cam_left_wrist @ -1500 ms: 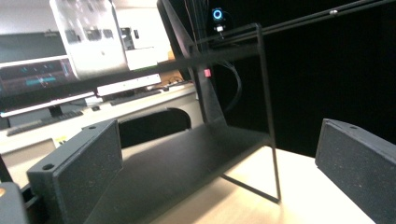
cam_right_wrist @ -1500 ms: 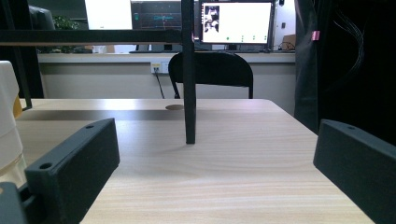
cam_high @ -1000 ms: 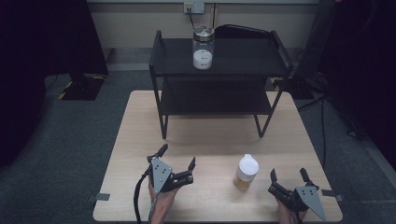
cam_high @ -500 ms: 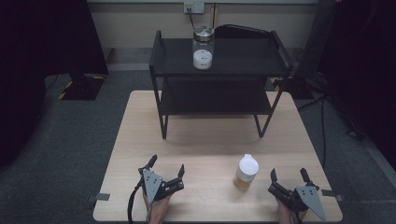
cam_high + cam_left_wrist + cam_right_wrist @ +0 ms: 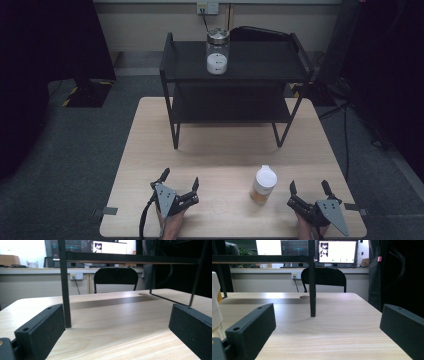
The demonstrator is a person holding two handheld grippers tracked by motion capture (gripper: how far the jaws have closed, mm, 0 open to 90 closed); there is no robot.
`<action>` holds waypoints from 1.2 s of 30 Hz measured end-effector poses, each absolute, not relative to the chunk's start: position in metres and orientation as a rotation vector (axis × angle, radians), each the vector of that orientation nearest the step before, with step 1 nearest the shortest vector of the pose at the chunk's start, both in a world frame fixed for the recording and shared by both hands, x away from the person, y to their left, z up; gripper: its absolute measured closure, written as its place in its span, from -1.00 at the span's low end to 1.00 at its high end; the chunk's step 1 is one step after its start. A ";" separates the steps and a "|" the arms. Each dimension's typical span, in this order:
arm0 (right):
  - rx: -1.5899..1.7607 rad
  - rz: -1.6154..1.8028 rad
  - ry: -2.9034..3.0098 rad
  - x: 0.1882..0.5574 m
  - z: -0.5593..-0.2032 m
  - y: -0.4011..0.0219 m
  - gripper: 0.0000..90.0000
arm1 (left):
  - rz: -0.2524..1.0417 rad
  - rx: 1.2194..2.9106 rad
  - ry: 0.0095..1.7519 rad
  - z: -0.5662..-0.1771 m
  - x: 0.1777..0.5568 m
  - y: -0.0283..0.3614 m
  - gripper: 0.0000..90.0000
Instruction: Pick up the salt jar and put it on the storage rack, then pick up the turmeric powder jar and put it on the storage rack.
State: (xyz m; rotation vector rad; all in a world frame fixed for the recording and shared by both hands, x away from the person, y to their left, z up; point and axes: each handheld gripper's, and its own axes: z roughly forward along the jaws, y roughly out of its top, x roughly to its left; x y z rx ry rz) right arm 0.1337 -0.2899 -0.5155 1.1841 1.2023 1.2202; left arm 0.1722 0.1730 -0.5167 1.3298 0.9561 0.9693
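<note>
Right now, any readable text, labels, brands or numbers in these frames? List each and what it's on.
None can be read.
Glass jar on the shelf rack's top: white label with a small dark mark, too small to read.
White-capped bottle on the table: no legible print.
Monitors behind, in the right gripper view: windows and icons, too blurred to read.
Left gripper and right gripper: no markings visible.

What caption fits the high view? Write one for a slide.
Both open grippers, left and right, rest near a white-capped bottle before a black shelf.
</note>
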 end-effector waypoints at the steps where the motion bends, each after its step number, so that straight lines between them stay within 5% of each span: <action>1: 1.183 1.221 1.204 0.134 -0.515 -0.290 -1.00 | 0.968 1.328 0.954 -0.517 0.172 0.173 -1.00; 36: 1.125 1.428 1.150 0.116 -0.508 -0.297 -1.00 | 0.970 1.327 0.958 -0.517 0.172 0.173 -1.00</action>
